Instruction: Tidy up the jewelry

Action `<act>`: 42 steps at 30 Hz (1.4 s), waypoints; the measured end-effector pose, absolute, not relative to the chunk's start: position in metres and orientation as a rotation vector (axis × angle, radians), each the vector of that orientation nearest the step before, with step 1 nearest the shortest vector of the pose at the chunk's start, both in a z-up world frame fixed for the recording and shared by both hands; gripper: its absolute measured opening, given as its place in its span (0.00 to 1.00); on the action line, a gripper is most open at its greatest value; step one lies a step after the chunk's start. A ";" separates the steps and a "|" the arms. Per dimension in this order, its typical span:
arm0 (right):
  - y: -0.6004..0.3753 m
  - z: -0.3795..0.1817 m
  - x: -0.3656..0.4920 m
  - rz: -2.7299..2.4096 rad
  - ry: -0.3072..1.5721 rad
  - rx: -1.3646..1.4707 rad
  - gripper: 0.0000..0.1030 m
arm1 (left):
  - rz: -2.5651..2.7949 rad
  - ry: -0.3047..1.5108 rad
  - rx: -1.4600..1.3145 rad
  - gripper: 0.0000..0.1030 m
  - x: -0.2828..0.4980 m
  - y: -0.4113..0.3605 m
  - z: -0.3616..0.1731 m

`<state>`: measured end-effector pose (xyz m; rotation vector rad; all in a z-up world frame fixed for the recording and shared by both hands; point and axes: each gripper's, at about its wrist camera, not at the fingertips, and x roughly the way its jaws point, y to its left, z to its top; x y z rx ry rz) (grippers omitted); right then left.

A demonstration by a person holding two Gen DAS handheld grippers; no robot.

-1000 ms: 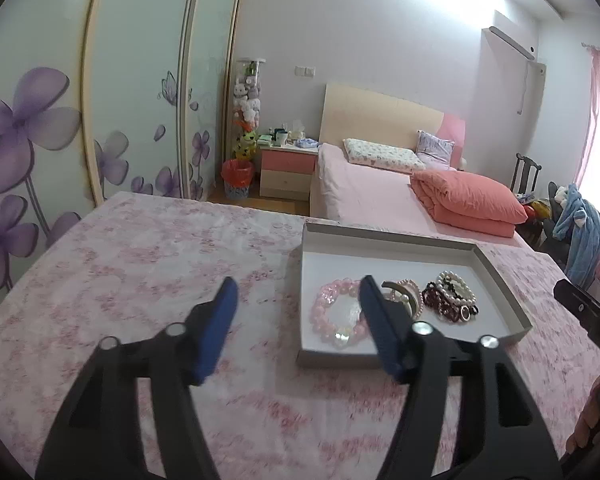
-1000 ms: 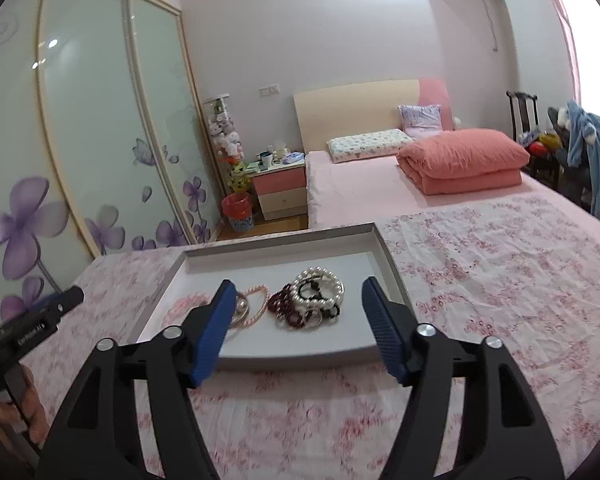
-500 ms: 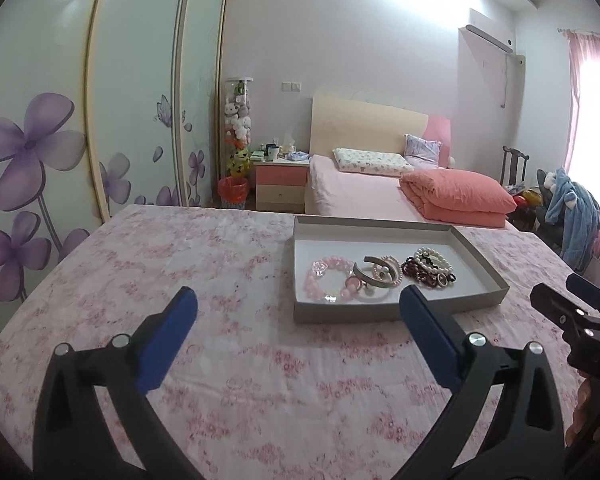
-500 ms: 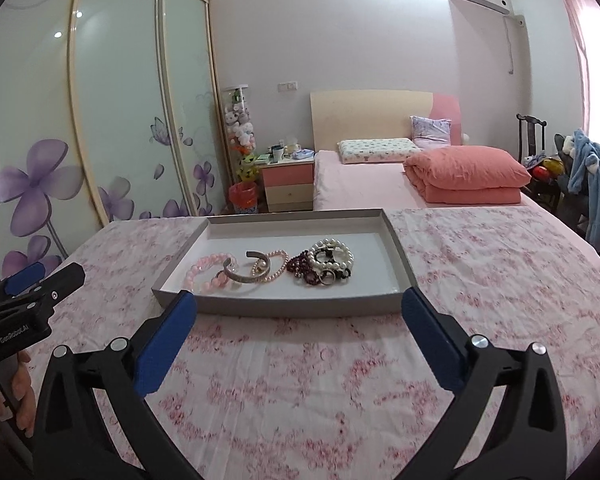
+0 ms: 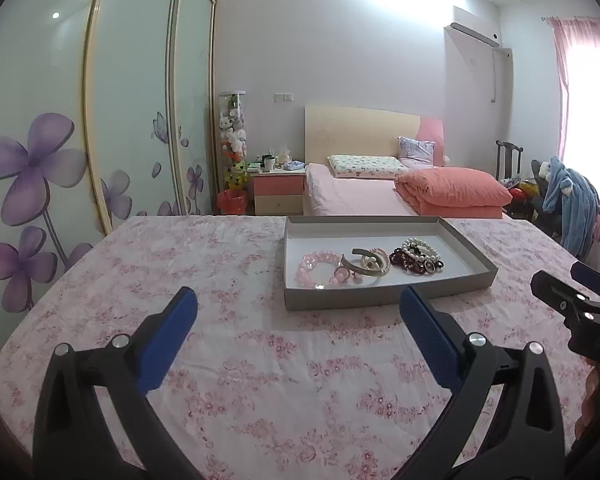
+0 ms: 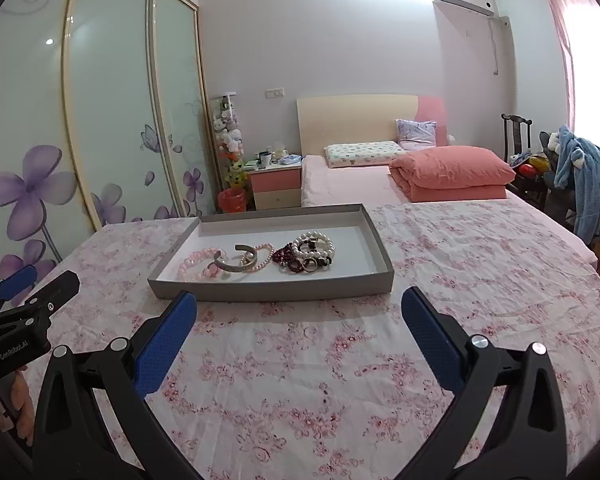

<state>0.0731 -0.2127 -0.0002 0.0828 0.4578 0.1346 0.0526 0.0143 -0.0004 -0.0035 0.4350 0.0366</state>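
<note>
A shallow grey tray (image 5: 384, 299) (image 6: 268, 290) sits on a pink floral tablecloth. In it lie a pink bead bracelet (image 5: 314, 266) (image 6: 198, 262), a silver cuff (image 5: 356, 266) (image 6: 236, 266), a small pearl bracelet (image 6: 262, 260), dark red beads (image 5: 410, 262) (image 6: 286, 258) and a white pearl bracelet (image 5: 420, 248) (image 6: 314, 244). My left gripper (image 5: 298, 308) is open and empty, short of the tray's front wall. My right gripper (image 6: 299, 308) is open and empty, just in front of the tray. Each gripper shows in the other's view: the right one (image 5: 576, 296), the left one (image 6: 32, 292).
The tablecloth (image 6: 480, 264) covers the whole table. Behind the table are a bed with a folded orange quilt (image 5: 452, 192), a pink nightstand (image 5: 278, 192), sliding wardrobe doors with purple flowers (image 5: 32, 160) and a chair with blue clothing (image 6: 580, 184).
Both grippers have opened wide and pulled back from the tray, so the tray looks smaller and farther away. The jewelry has stayed in the tray.
</note>
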 end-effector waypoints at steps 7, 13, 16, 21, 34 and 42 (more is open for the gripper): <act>-0.214 -0.009 0.068 0.130 0.457 0.081 0.98 | 0.022 0.427 -0.001 0.96 0.048 0.009 -0.006; -0.214 -0.009 0.065 0.134 0.441 0.090 0.98 | 0.027 0.420 0.009 0.96 0.045 0.006 -0.008; -0.214 -0.008 0.065 0.134 0.431 0.093 0.98 | 0.026 0.420 0.007 0.96 0.044 0.006 -0.009; -0.214 -0.008 0.064 0.136 0.434 0.091 0.98 | 0.023 0.420 0.007 0.96 0.044 0.005 -0.009; -0.213 -0.007 0.065 0.138 0.438 0.093 0.98 | 0.025 0.422 0.008 0.96 0.044 0.005 -0.009; -0.211 -0.011 0.066 0.136 0.445 0.095 0.98 | 0.024 0.432 0.014 0.96 0.046 0.002 -0.013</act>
